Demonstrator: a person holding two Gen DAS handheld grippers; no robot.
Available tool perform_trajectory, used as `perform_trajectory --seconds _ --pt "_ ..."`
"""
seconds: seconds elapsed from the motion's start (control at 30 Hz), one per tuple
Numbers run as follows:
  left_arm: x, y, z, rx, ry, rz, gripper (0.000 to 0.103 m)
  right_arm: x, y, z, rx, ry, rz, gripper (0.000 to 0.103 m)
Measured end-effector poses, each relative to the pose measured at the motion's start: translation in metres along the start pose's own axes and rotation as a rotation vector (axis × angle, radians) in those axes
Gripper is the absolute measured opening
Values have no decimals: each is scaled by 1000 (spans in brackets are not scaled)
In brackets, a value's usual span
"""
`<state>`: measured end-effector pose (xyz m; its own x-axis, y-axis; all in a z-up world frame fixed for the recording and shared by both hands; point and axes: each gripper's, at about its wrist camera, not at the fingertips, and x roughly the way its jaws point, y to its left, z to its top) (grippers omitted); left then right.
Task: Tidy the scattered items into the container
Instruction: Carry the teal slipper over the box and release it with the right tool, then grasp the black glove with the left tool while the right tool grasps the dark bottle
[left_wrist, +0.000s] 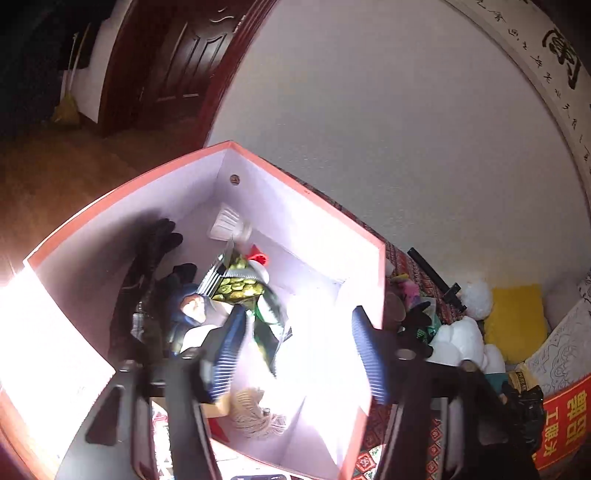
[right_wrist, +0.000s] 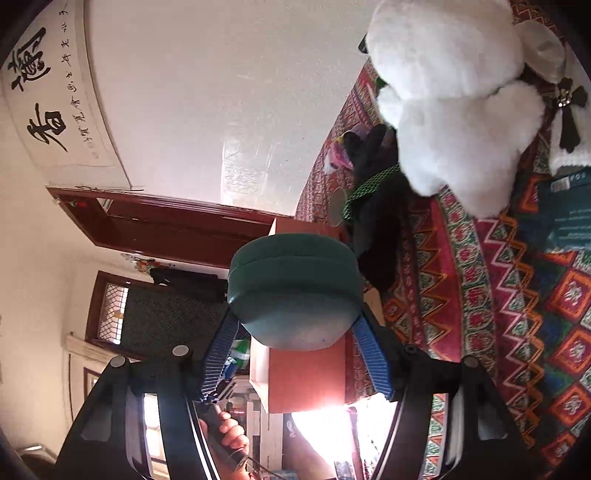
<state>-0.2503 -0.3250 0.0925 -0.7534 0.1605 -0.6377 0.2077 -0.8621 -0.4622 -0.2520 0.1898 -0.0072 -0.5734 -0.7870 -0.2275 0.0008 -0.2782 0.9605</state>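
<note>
My open box, red outside and white inside, holds black gloves, a green snack packet, a white bottle and a twine bundle. My right gripper clamps a round teal case level, beside the box.

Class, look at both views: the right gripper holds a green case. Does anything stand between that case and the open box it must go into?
Nothing visible blocks it. The green case sits clamped in the right gripper, with the box just beyond it. In the left view the box top is open, and the left gripper hangs open above the contents.
</note>
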Motion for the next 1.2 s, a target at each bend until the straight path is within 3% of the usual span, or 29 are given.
perform_trajectory --seconds 0.1,0.3,0.5,0.57,0.63,0.67,0.77,0.87,1.2 --pt "-11 11 7 -4 -44 49 86 15 22 -9 -25 17 24 63" --pt "-28 53 19 -105 -102 80 86 63 82 -21 -111 92 98 63" --pt "-34 81 23 -180 -116 88 86 144 150 -40 -274 212 76 63" --pt "-34 85 24 -190 -126 98 86 175 160 -47 -302 259 39 70" --pt "-33 88 25 -194 -127 102 86 192 160 -47 -263 238 -11 87" --pt "-33 89 25 -195 -127 102 86 194 161 -46 -251 219 -13 88" --pt "-31 89 26 -188 -128 108 86 185 164 -45 -301 197 13 88" --pt "-28 86 25 -178 -125 107 86 165 151 -44 -334 176 -35 88" --pt "-20 46 17 -87 -109 81 86 59 50 -21 -230 45 -182 88"
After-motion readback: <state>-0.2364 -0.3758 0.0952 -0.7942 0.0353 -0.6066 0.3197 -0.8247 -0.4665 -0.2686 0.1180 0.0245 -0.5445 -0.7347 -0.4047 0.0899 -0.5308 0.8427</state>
